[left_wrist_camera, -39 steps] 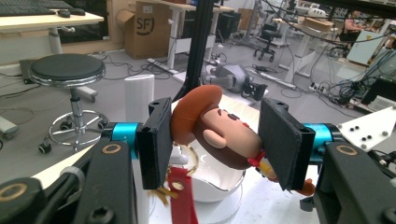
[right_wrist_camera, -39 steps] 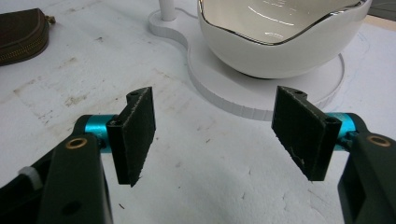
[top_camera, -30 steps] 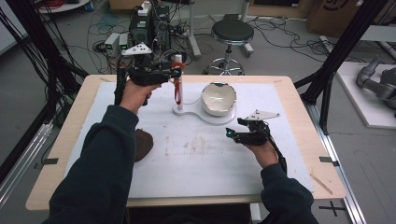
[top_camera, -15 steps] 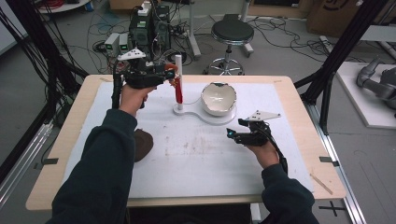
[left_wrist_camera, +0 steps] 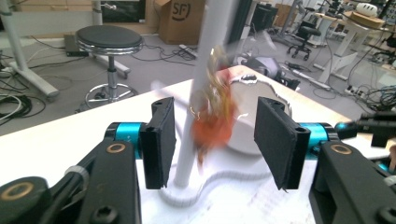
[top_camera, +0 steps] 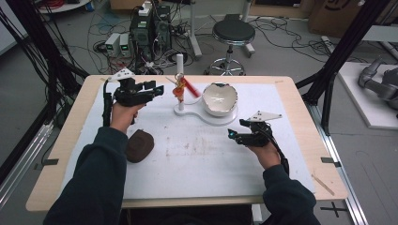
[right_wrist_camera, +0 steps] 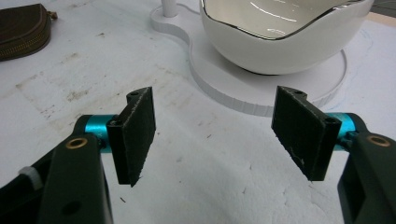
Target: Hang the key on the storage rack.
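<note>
left gripper [top_camera: 157,89] fingers released beside red charm [top_camera: 180,87] on white post [top_camera: 179,63]; withdraw slowly; right gripper [top_camera: 233,135] fingers released.

The bowl [right_wrist_camera: 285,42] looked like glossy white ceramic with a shiny metallic rim, on a matt white stand [right_wrist_camera: 261,95]. The table's [top_camera: 300,93] edge was pale wood under stained white paper; the pouch [top_camera: 139,146] seemed brown leather.
</note>
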Demonstrator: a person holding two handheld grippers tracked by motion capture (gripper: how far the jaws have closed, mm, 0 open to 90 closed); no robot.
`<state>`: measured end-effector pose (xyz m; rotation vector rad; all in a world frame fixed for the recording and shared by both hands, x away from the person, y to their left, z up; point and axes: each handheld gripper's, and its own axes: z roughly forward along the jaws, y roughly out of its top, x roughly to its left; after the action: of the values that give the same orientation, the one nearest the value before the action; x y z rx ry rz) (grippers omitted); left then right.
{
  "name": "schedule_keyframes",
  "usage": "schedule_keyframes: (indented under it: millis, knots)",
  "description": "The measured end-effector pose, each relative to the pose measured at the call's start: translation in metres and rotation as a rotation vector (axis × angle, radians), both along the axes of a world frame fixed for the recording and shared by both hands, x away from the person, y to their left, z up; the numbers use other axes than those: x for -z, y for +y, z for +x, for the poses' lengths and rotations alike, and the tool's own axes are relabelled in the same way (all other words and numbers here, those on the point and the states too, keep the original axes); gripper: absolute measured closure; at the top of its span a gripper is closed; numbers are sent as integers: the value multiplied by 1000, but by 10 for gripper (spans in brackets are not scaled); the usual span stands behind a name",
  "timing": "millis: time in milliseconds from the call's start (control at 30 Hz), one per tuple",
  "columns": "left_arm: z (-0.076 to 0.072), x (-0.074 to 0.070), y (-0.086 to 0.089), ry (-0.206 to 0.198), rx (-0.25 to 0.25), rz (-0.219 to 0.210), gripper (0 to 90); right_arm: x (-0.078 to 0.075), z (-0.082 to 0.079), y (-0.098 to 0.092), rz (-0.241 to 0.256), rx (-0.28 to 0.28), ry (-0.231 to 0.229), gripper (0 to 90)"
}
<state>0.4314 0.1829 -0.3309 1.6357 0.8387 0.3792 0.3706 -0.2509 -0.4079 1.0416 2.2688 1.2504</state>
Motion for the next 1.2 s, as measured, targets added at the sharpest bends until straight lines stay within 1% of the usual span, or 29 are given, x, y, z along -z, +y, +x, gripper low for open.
schedule_keyframes:
  millis: [67,100,133,167,200,233,267,300,333,367,400,433,467,500,600,633,667,700,833,900,933,1000,1067,1100,1200]
  knots:
    - [-7,5,5,-11,-2,-5,478,0,0,0,0,-1,-2,309]
    - [-12,8,7,-13,-6,1,454,0,0,-1,-3,1,-7,309]
    - [-17,11,9,-19,-11,9,454,0,0,-1,-3,1,-7,309]
    - [-21,14,11,-25,-14,17,422,0,0,-2,-5,2,-5,309]
    - [-25,17,13,-27,-20,19,422,0,0,-2,-5,2,-5,309]
    - [-29,21,14,-28,-26,24,395,0,0,-2,-6,3,-7,309]
    - [-34,25,15,-31,-32,38,363,0,0,-3,-7,4,-8,309]
    - [-38,29,16,-32,-43,58,289,0,-1,-4,-9,10,-6,309]
    - [-42,33,16,-41,-54,75,273,-1,-1,-5,-10,11,-7,309]
    - [-46,36,17,-45,-61,83,263,-1,-1,-6,-12,13,-7,309]
    - [-51,40,19,-49,-79,93,235,-1,-1,-8,-14,18,-9,308]
    - [-56,44,20,-52,-94,98,235,-1,-1,-8,-14,18,-9,308]
    - [-60,48,23,-56,-103,103,212,-1,-2,-9,-15,22,-8,308]
    - [-64,53,25,-61,-111,97,210,-2,-2,-11,-19,23,-15,304]
    - [-76,64,33,-66,-131,99,209,-3,-3,-17,-26,36,-26,292]
    - [-80,68,36,-64,-140,91,209,-3,-2,-19,-31,38,-35,287]
    - [-84,71,39,-60,-149,85,209,-3,-1,-22,-32,65,-45,258]
    - [-86,73,43,-57,-155,84,209,-3,-1,-22,-32,65,-45,258]
    - [-93,74,53,-61,-186,66,210,-3,0,-26,-18,93,-46,226]
    - [-94,76,55,-58,-187,77,210,-4,0,-27,-17,101,-57,219]
    - [-93,77,56,-55,-192,83,210,-4,0,-27,-15,105,-57,219]
    - [-92,79,57,-47,-194,81,210,-4,1,-28,-23,111,-58,219]
    - [-91,79,57,-45,-199,80,210,-4,0,-28,-24,112,-57,219]
    - [-91,79,56,-46,-195,85,210,-3,0,-28,-35,107,-59,219]
    - [-92,79,55,-48,-192,83,212,-3,-1,-28,-38,105,-59,219]
